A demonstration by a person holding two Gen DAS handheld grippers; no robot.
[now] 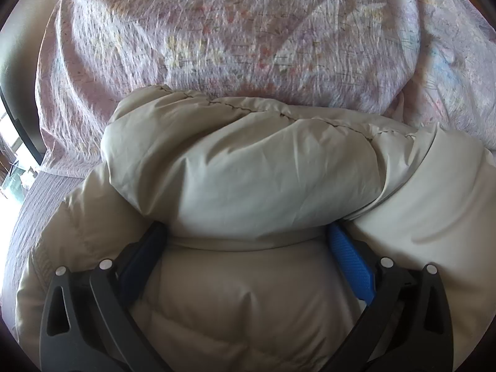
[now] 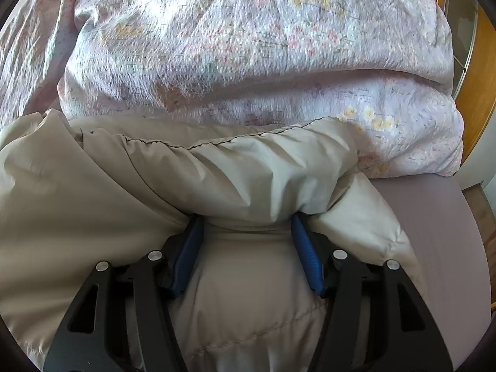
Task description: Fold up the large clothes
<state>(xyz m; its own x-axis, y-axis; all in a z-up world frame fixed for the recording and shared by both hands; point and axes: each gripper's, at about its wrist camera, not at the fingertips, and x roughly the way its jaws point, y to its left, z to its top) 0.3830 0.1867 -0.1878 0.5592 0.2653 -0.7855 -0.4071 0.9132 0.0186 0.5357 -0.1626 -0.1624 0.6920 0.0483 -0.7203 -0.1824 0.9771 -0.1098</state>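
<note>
A puffy beige down jacket (image 1: pixel 241 167) lies on a bed, a thick fold of it rolled over towards me. In the left wrist view my left gripper (image 1: pixel 248 232) stands wide, and the padded fold fills the gap between its blue fingers (image 1: pixel 350 260), whose tips are buried under the bulge. The same jacket (image 2: pixel 235 167) shows in the right wrist view near its right end. There my right gripper (image 2: pixel 248 220) clasps the fold too, its blue pads (image 2: pixel 307 257) pressed against the stuffing on both sides and their tips hidden.
A crumpled floral duvet (image 1: pixel 235 40) is heaped right behind the jacket, also seen as the floral duvet (image 2: pixel 254 49). A mauve bedsheet (image 2: pixel 434 217) lies bare to the right. A wooden frame (image 2: pixel 477 93) stands at the far right, a bright window (image 1: pixel 12 167) at the far left.
</note>
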